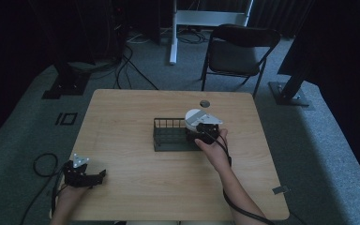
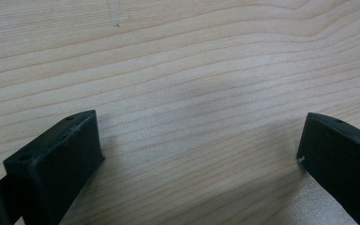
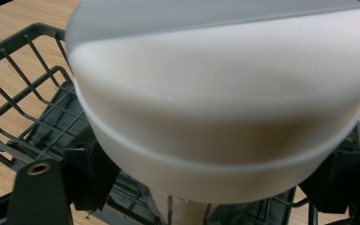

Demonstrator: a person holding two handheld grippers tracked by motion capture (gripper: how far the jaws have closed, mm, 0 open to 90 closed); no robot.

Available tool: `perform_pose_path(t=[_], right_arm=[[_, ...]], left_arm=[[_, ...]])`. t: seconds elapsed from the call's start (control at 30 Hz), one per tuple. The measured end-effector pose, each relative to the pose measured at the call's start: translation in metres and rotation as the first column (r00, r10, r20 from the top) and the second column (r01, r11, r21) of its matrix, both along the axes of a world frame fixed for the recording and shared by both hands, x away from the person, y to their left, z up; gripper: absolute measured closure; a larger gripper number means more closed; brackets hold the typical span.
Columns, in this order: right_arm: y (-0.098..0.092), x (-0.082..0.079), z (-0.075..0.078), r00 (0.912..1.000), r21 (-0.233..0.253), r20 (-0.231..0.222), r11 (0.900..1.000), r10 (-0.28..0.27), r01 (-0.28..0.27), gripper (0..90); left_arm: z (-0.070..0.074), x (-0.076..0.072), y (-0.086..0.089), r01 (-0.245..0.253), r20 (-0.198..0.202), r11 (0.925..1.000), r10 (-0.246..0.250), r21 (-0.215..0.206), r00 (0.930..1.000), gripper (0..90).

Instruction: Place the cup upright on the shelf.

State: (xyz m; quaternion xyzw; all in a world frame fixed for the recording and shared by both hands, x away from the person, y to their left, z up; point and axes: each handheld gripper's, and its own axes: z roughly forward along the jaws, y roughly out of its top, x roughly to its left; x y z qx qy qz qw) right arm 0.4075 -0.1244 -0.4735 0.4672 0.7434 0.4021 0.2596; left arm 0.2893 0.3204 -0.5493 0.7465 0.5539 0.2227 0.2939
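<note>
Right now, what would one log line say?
right gripper: shut on white container, over black wire basket | left gripper: open, empty, near table edge

The hand-held gripper point(image 2: 199, 154) holds its two black jaws wide apart just above bare wood-grain tabletop point(image 2: 192, 70).

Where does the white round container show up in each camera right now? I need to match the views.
High view: the white container sits right of centre, at the right end of the black wire basket, under the right gripper.
Left gripper view: not in it; bare wooden table.
Right gripper view: it spans the upper frame, between that gripper's jaws.
Shared landmark: the basket, and the wood grain.
</note>
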Motion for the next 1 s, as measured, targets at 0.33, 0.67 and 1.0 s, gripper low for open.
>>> perform_pose_path(t=[0.33, 0.67, 1.0], right_arm=[[0.000, 0.000, -0.001, 0.9999, 0.013, -0.002, 1.000, -0.011, 0.011, 18.3], [-0.005, -0.003, -0.001, 0.9996, 0.039, 0.018, 0.999, 0.021, -0.021, 13.5], [-0.012, -0.010, 0.002, 0.9993, 0.057, 0.032, 0.998, 0.021, -0.023, 12.5]], left_arm=[[0.000, 0.000, 0.000, 0.000, 0.000, 1.0000, 0.000, 0.000, 1.0000, 0.2], [0.000, 0.000, 0.000, 0.000, 0.000, 1.0000, 0.000, 0.000, 1.0000, 0.2], [0.000, 0.000, 0.000, 0.000, 0.000, 1.0000, 0.000, 0.000, 1.0000, 0.2]])
